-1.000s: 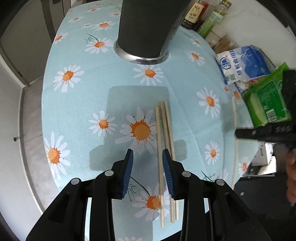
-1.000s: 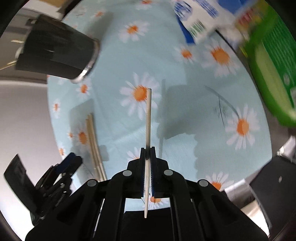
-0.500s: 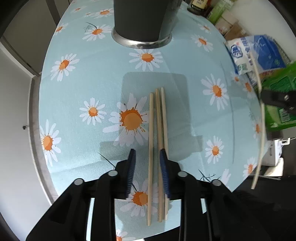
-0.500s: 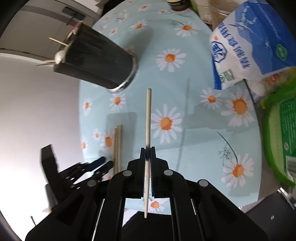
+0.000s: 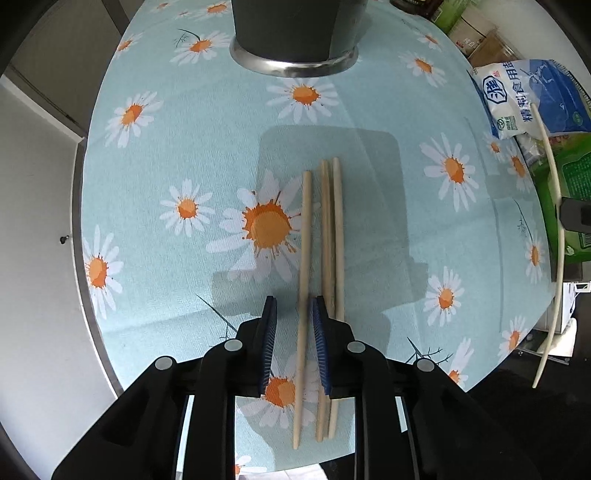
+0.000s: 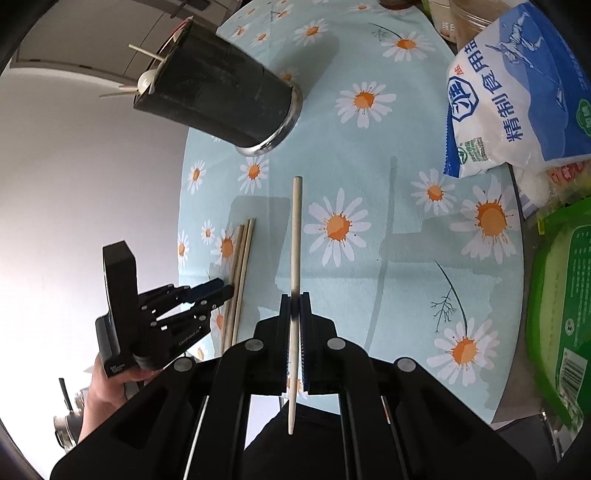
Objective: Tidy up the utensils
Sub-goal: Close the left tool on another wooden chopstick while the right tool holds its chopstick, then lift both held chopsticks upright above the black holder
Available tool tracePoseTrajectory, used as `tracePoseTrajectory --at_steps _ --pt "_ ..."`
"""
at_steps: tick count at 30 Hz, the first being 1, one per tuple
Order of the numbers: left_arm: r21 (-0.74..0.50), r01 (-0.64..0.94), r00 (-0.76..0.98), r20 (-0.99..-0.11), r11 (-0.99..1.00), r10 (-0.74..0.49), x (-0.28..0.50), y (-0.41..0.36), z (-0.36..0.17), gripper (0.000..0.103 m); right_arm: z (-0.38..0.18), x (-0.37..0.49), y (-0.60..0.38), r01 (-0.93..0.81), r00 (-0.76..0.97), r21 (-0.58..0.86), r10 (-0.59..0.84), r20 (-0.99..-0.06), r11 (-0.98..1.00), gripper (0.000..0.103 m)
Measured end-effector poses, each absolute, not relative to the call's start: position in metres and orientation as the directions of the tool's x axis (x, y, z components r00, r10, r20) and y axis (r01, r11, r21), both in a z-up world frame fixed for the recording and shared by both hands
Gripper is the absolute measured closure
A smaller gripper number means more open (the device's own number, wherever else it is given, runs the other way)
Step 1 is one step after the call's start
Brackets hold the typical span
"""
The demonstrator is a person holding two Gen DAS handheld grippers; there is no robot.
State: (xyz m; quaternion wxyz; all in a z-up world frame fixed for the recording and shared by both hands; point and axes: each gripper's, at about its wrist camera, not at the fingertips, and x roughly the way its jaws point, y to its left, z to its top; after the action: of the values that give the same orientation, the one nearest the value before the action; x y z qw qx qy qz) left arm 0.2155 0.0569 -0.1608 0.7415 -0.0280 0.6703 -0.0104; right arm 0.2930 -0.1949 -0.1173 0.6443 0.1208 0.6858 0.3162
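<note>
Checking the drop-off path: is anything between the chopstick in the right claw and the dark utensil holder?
Nothing visible. The chopstick, clamped in the right claw, has only bare tablecloth between it and the utensil holder.

Bare tablecloth (image 5: 369,110) before holder (image 5: 295,33)

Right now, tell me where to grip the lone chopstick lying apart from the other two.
Take the lone chopstick near its lower half, from straight above, jaws across its width. It lies flat with a gap to the pair. The left gripper already straddles it, jaws closing.
</note>
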Motion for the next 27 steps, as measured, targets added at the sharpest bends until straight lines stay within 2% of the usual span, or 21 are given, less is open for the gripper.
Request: tracePoseTrajectory --at_steps 2,7,16,27 --pt "-0.030 -0.018 0.100 -0.995 0.999 -0.028 0.216 0.053 -0.162 0.091 -0.114 0.292 -0.196 -0.260 -0.140 0.592 0.577 -0.805 0.763 0.097" --pt "-0.013 -0.014 0.089 -0.996 1.000 -0.012 0.219 0.055 -0.161 0.099 -0.110 0.291 -0.193 -0.269 -0.125 0.595 0.585 -0.801 0.757 0.097" --pt "-0.083 0.004 0.115 -0.990 0.997 -0.083 0.213 0.075 -0.159 0.099 -0.108 0.295 -0.172 -0.278 -0.082 0.572 0.574 -0.815 0.772 0.097" --pt "-0.214 0.041 0.279 -0.936 0.976 -0.217 0.210 0.098 -0.126 0.099 -0.099 0.291 -0.126 -0.361 0.001 0.498 0.535 -0.845 0.788 0.097"
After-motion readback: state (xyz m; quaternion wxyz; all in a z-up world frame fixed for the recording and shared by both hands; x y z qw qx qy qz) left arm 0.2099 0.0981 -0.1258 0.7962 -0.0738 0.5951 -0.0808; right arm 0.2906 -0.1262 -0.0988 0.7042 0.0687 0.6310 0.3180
